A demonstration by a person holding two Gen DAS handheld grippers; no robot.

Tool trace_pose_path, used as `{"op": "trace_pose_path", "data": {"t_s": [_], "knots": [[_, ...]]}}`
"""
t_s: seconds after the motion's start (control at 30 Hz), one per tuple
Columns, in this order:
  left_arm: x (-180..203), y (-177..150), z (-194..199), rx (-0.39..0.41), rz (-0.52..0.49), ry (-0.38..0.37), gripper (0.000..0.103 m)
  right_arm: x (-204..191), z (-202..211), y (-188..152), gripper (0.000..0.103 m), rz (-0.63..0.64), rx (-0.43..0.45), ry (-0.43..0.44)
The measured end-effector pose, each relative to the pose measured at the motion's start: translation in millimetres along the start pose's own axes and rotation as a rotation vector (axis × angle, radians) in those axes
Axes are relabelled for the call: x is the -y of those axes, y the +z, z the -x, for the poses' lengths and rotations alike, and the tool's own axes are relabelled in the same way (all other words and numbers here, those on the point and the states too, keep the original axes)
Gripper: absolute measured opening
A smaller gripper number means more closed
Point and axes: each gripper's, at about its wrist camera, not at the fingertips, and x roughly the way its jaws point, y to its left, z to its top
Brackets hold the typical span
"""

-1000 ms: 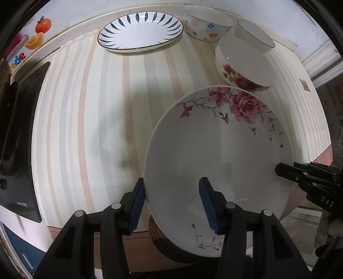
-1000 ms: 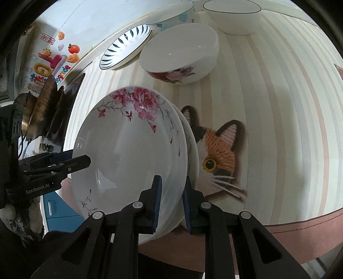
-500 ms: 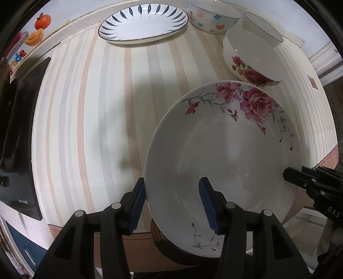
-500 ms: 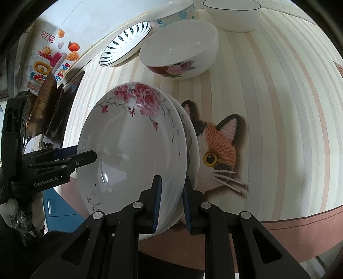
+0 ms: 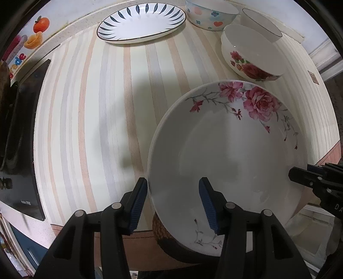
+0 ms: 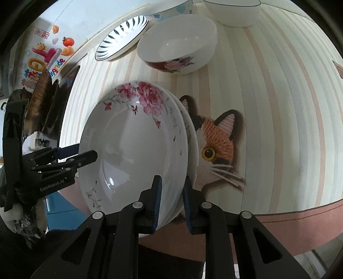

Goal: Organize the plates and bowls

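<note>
A stack of two white rose-pattern plates is held tilted above the striped table's front edge; it also shows in the left wrist view. My right gripper is shut on the stack's near rim. My left gripper is open, its jaws astride the opposite rim without pinching; it shows at the left in the right wrist view. A rose bowl, a blue-leaf plate, a heart-pattern bowl and a plain white bowl stand at the back.
A cat-face mat lies on the table beside the held plates. A dark stove top borders the table's left side. The table's front edge runs just under the grippers.
The held plates and both grippers have shifted slightly forward over the table. The right gripper stays shut on the rim and the left stays open.
</note>
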Motion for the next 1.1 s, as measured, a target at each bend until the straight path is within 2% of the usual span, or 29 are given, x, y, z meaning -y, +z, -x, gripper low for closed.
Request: {"op": "trace_pose_path", "data": {"t_s": [0.17, 0.3, 0.4, 0.5, 0.6, 0.7, 0.77, 0.93, 1.1], "knots": [[-16, 3, 13, 0.006, 0.020, -0.005, 0.048, -1, 1, 2, 0.023, -0.024, -0.043, -0.024], [-35, 19, 34, 0.037, 0.052, -0.011, 0.048, 4, 3, 3, 0.023, -0.044, -0.072, -0.033], [-53, 45, 59, 0.095, 0.073, -0.009, 0.048, 7, 9, 9, 0.023, -0.068, -0.078, -0.026], [-77, 79, 75, 0.149, 0.099, 0.008, 0.048, -1, 31, 26, 0.023, -0.095, -0.028, 0.008], [-111, 126, 75, 0.175, 0.133, 0.021, 0.048, -26, 57, 63, 0.024, -0.092, 0.069, 0.063], [-137, 169, 62, 0.160, 0.161, 0.016, 0.048, -56, 65, 111, 0.043, -0.099, 0.151, 0.119], [-150, 198, 52, 0.152, 0.164, 0.022, 0.048, -74, 56, 150, 0.044, -0.120, 0.195, 0.095], [-164, 248, 18, 0.118, 0.133, 0.041, 0.048, -87, 10, 215, 0.044, -0.209, 0.189, 0.048], [-166, 282, -18, 0.055, 0.080, 0.025, 0.048, -83, -33, 248, 0.044, -0.258, 0.141, -0.008]]}}
